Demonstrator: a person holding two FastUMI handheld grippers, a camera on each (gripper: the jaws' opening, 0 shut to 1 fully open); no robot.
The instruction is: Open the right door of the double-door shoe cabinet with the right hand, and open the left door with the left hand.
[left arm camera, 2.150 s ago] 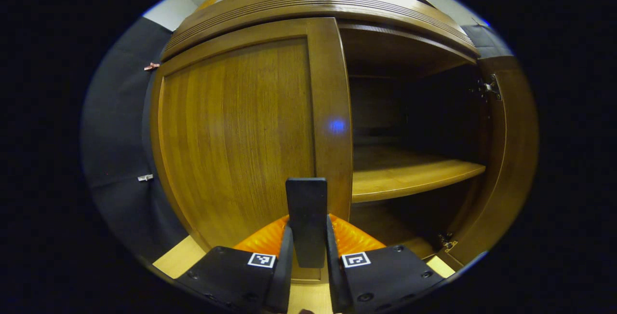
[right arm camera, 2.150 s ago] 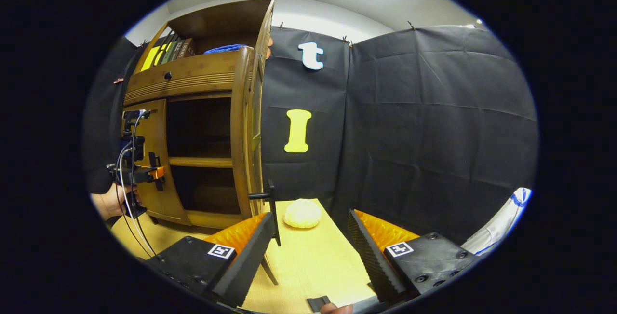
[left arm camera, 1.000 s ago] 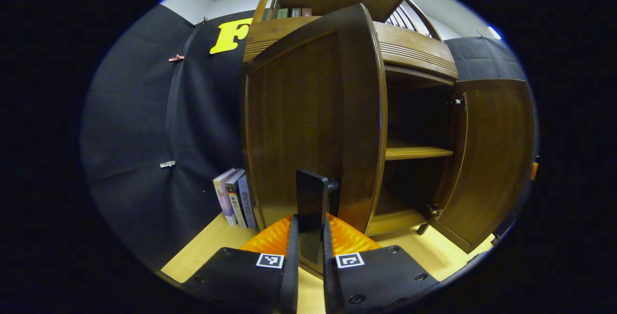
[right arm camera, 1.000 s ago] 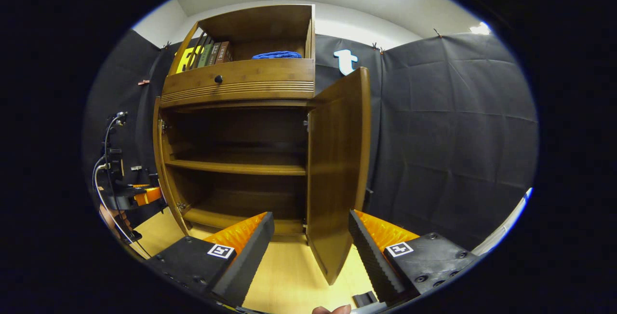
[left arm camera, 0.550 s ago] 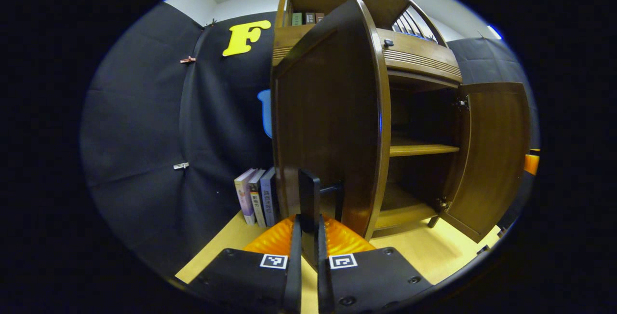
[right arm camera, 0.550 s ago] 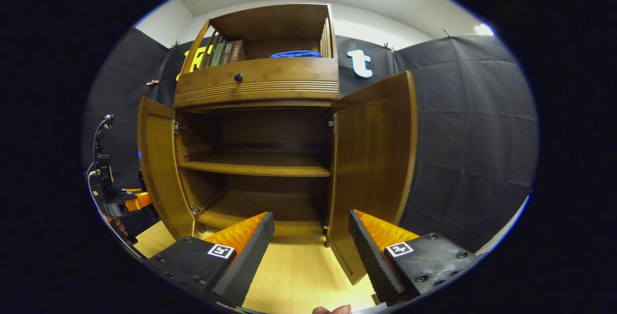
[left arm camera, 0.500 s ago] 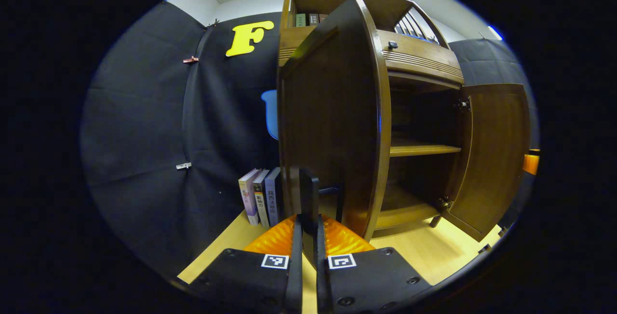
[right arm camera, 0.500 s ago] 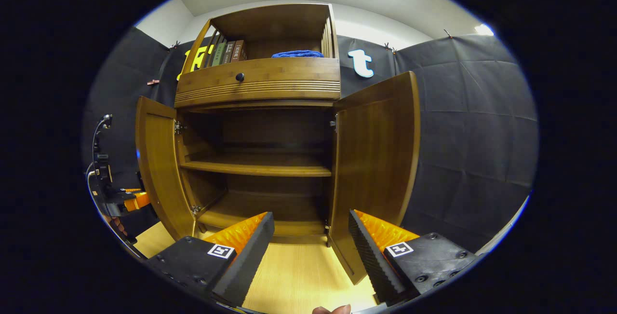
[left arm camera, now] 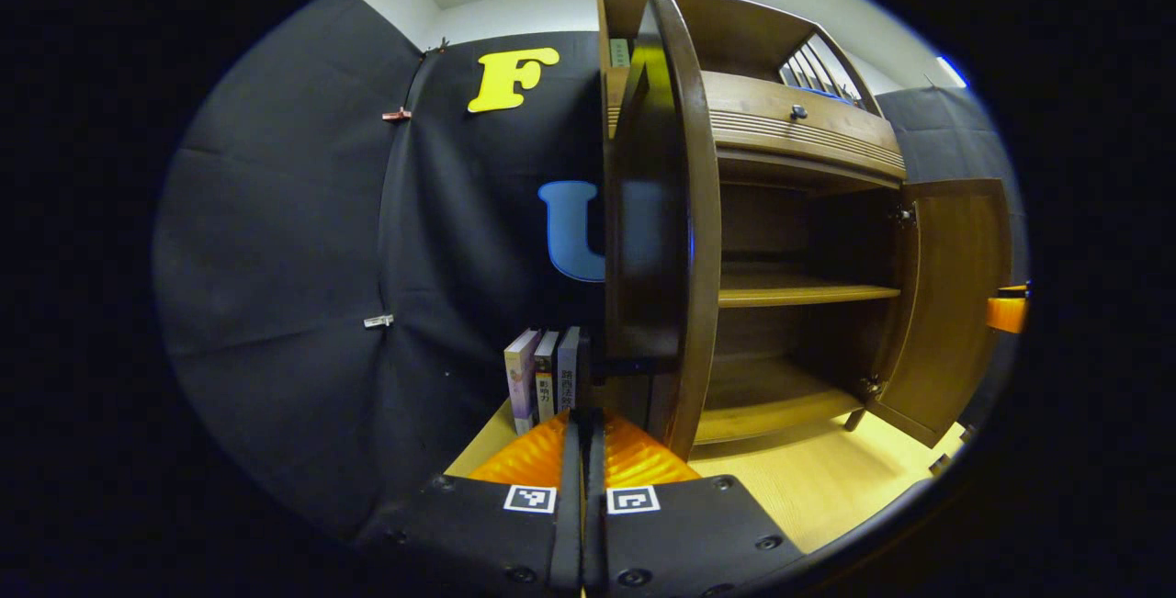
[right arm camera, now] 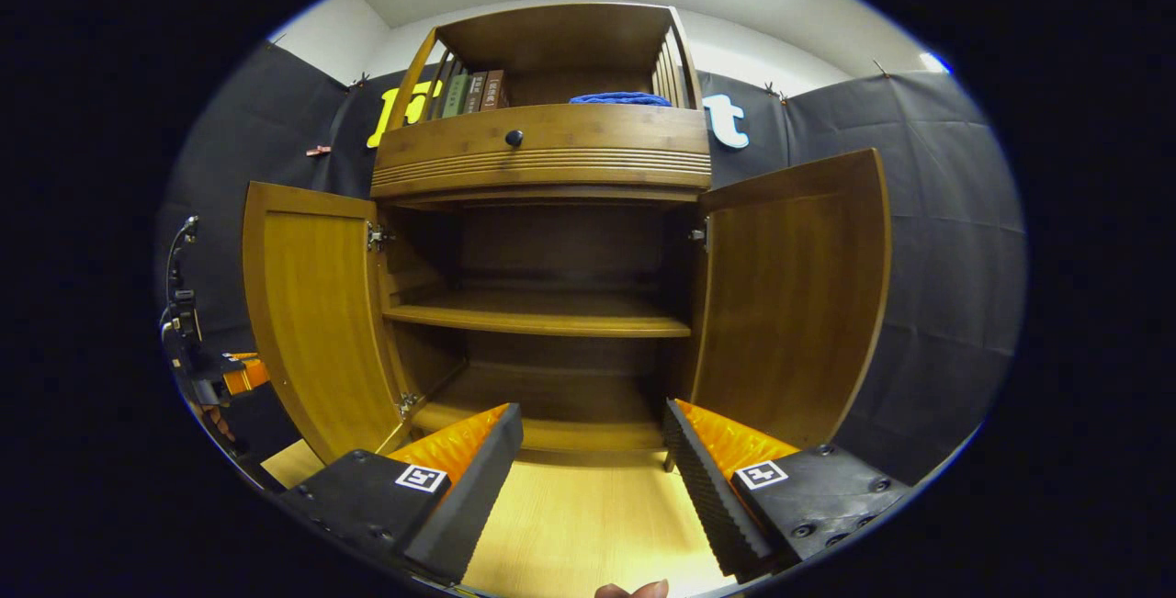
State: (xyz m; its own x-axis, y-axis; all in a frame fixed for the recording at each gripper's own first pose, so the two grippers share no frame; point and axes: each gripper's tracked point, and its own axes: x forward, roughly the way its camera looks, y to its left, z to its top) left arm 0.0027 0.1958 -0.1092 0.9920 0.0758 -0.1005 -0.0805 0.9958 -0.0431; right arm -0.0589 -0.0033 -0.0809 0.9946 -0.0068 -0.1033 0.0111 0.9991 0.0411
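Two wooden doors stand open on the shoe cabinet [right arm camera: 542, 157], which sits on a pale wooden floor [right arm camera: 588, 524]. In the right gripper view, the left door [right arm camera: 312, 313] and the right door [right arm camera: 790, 304] swing out wide, one to each side. Both are flat, smooth and golden brown, with curved outer edges. Inside are one long wooden shelf [right arm camera: 537, 318] and a bottom board. Above the doors is a drawer front with thin grooves and one small round dark knob [right arm camera: 514, 137]. On top, three books [right arm camera: 469, 93] stand beside a folded blue cloth [right arm camera: 620, 99].

The right gripper [right arm camera: 593, 451] hangs in front of the cabinet, its ridged fingers spread wide apart and holding nothing.

In the left gripper view, the left gripper [left arm camera: 582, 451] has its two fingers pressed close together around the door's thin dark handle [left arm camera: 634, 368]. Three more books [left arm camera: 544, 377] stand on the floor beside the cabinet.
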